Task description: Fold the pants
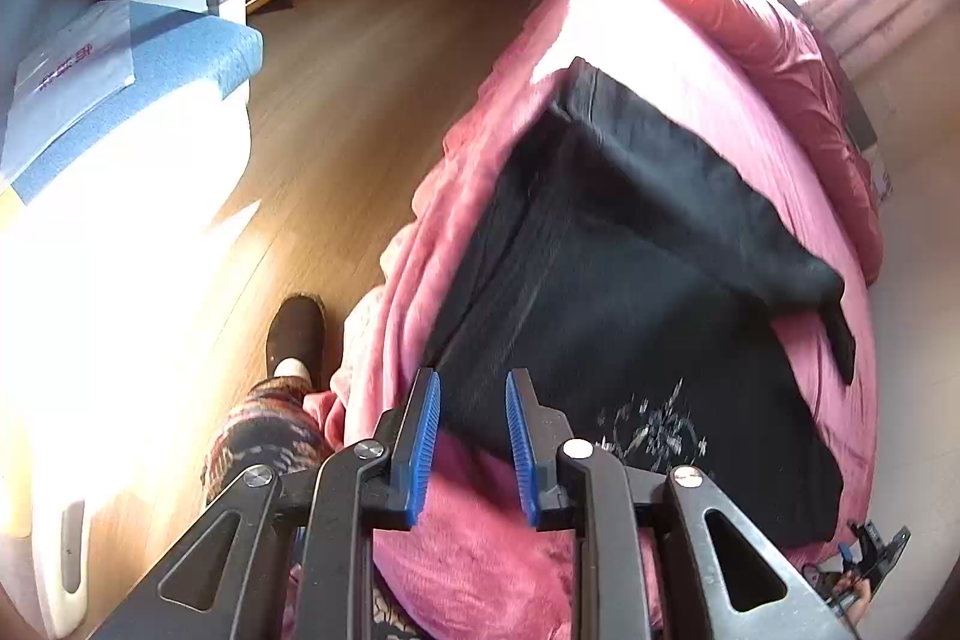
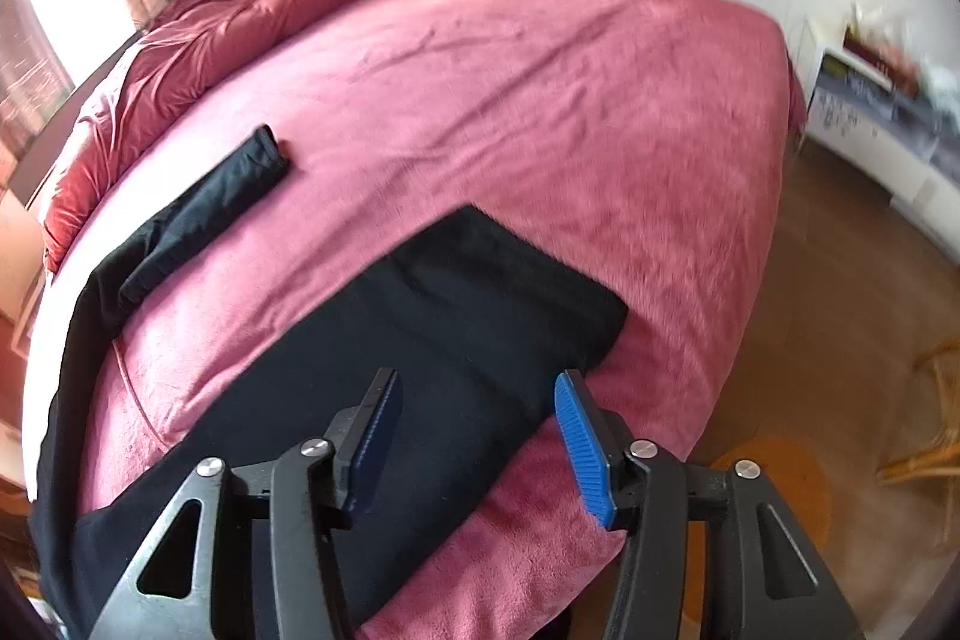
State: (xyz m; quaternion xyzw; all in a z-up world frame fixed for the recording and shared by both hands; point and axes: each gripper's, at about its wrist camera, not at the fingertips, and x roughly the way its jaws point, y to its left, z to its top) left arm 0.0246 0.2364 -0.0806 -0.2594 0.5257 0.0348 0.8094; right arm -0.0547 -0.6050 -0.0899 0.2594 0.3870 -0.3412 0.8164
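Observation:
Black pants (image 1: 630, 280) lie partly folded on the pink bed blanket (image 1: 660, 58), with a pale embroidered patch near their close edge. My left gripper (image 1: 473, 379) hangs above the near edge of the pants. Its blue pads stand a little apart with nothing between them. In the right wrist view the pants (image 2: 456, 316) show as a flat dark rectangle, with one leg (image 2: 228, 196) stretching up to the left across the blanket (image 2: 540, 100). My right gripper (image 2: 477, 377) is above that rectangle, open wide and holding nothing.
A crumpled red duvet (image 2: 180, 40) lies along the far side of the bed. A blue and white sofa (image 1: 150, 58) stands across the wooden floor (image 1: 360, 70). A person's patterned trouser leg and dark slipper (image 1: 297, 334) are beside the bed. A white low cabinet (image 2: 888, 130) stands at the right.

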